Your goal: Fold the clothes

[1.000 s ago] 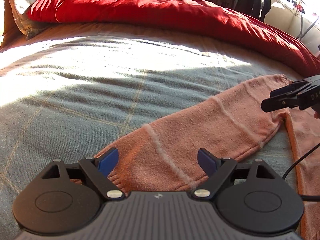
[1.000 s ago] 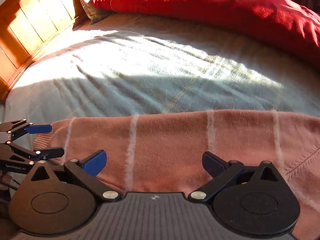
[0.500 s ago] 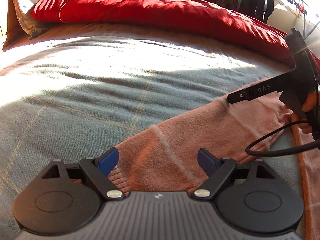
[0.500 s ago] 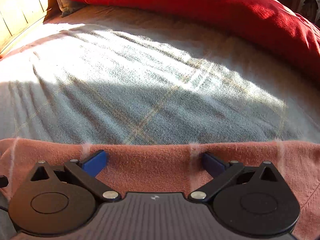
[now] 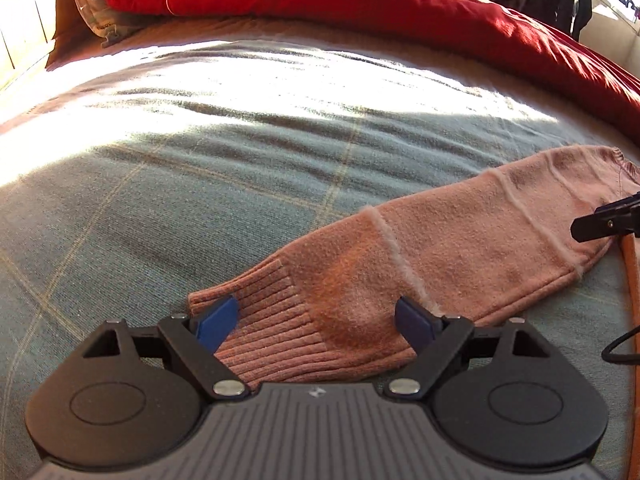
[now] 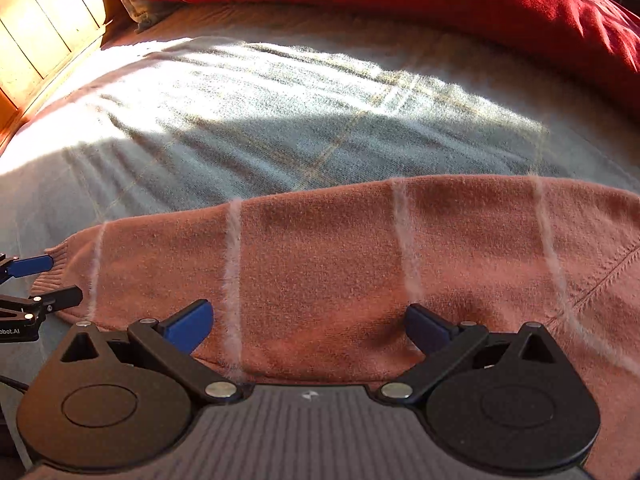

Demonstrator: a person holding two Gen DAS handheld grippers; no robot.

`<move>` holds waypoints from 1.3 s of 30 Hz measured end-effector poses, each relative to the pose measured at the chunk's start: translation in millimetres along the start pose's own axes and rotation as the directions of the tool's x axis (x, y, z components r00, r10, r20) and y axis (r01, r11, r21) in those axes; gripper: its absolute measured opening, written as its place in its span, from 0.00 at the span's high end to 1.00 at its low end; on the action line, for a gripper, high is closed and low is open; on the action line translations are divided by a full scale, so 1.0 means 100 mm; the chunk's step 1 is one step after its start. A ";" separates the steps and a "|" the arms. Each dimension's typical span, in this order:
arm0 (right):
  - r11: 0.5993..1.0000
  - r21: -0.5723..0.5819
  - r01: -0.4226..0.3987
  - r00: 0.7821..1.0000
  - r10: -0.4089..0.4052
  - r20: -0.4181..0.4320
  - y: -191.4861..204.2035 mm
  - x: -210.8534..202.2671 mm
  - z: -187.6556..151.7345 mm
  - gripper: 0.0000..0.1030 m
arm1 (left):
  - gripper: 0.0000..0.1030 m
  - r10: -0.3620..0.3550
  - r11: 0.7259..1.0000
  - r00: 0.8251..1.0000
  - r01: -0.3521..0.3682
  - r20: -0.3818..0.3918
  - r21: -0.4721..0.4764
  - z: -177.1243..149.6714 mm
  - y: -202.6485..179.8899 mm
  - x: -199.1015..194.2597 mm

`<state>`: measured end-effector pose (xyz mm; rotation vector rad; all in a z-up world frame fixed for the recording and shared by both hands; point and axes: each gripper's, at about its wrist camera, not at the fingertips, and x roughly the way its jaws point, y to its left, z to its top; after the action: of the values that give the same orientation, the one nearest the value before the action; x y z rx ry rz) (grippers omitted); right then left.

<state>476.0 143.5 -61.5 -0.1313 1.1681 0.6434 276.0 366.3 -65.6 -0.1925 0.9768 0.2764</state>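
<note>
Fuzzy knit sweater [image 5: 440, 248], woven blanket [image 5: 200, 160], matt black plastic left gripper [image 5: 316, 320].

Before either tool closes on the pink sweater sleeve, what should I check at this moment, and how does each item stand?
1. Left tool open: ok, blue pads spread wide.
2. Left tool lined up with the ribbed cuff: ok, the cuff lies between its pads.
3. Right tool open: ok, nothing held.
4. Right tool over the sleeve further up: ok, knit fills the gap between its pads.
5. Sleeve lying flat on the grey blanket: ok, stretched out with no bunching visible.
6. Pads touching the fabric: cannot tell from these views.
</note>
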 end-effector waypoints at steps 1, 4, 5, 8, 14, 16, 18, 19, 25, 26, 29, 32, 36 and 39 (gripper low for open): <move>1.000 0.003 -0.011 1.000 0.011 0.010 0.01 -0.03 -0.01 0.00 | 0.17 -0.010 1.000 1.000 0.010 0.006 -0.005 0.01 -0.01 -0.02; 1.000 -0.014 0.007 0.997 -0.006 0.073 0.04 -0.18 -0.01 0.00 | 0.17 -0.029 0.999 1.000 0.029 0.006 -0.020 0.00 -0.05 -0.09; 1.000 -0.010 0.022 0.995 -0.021 0.094 0.00 -0.23 0.00 0.00 | 0.17 -0.030 0.999 1.000 0.030 0.002 -0.022 -0.01 -0.07 -0.11; 0.998 0.032 0.061 0.987 -0.065 0.144 -0.20 -0.39 0.00 0.00 | 0.17 -0.034 0.999 0.999 0.034 -0.009 -0.027 -0.03 -0.14 -0.16; 0.972 0.164 0.169 0.960 -0.200 0.196 -0.82 -0.72 -0.38 0.00 | 0.17 -0.026 0.999 0.999 0.027 -0.018 0.026 -0.07 -0.42 -0.32; 0.959 0.204 0.195 0.952 -0.236 0.197 -1.06 -0.82 -0.58 0.00 | 0.17 -0.020 0.998 1.000 0.021 -0.016 0.060 -0.09 -0.57 -0.40; 0.946 0.242 0.216 0.944 -0.266 0.196 -1.30 -0.93 -0.80 0.00 | 0.17 -0.013 0.997 1.000 0.015 -0.019 0.074 -0.11 -0.75 -0.48; 0.939 0.258 0.226 0.940 -0.279 0.195 -1.41 -0.99 -0.91 0.00 | 0.17 -0.013 0.997 1.000 0.015 -0.021 0.078 -0.13 -0.84 -0.52; 0.913 0.304 0.273 0.923 -0.338 0.186 -1.95 -1.38 -1.54 0.00 | 0.17 -0.068 0.986 0.997 0.072 -0.034 0.149 -0.17 -1.65 -0.60; 0.910 0.308 0.279 0.922 -0.344 0.180 -2.03 -1.42 -1.64 0.00 | 0.17 -0.081 0.982 0.996 0.086 -0.032 0.167 -0.18 -1.81 -0.60; 0.907 0.322 0.271 0.930 -0.333 0.154 -2.23 -1.47 -1.95 0.00 | 0.17 -0.115 0.970 0.993 0.118 -0.030 0.214 -0.23 -2.28 -0.59; 0.908 0.344 0.239 0.946 -0.298 0.128 -2.35 -1.55 -2.32 0.00 | 0.17 -0.142 0.956 0.989 0.149 -0.047 0.254 -0.31 -2.71 -0.57; 0.928 0.304 0.215 0.959 -0.260 0.114 -2.32 -1.71 -2.77 0.00 | 0.17 -0.176 0.928 0.981 0.191 -0.076 0.319 -0.40 -3.24 -0.53; 0.942 0.270 0.201 0.967 -0.236 0.101 -2.28 -1.83 -3.09 0.00 | 0.16 -0.198 0.903 0.977 0.214 -0.080 0.374 -0.44 -3.58 -0.50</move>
<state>303.5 -244.9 -76.6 0.0029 1.0805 0.2947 327.6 7.2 -34.4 0.0558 1.0218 -0.1157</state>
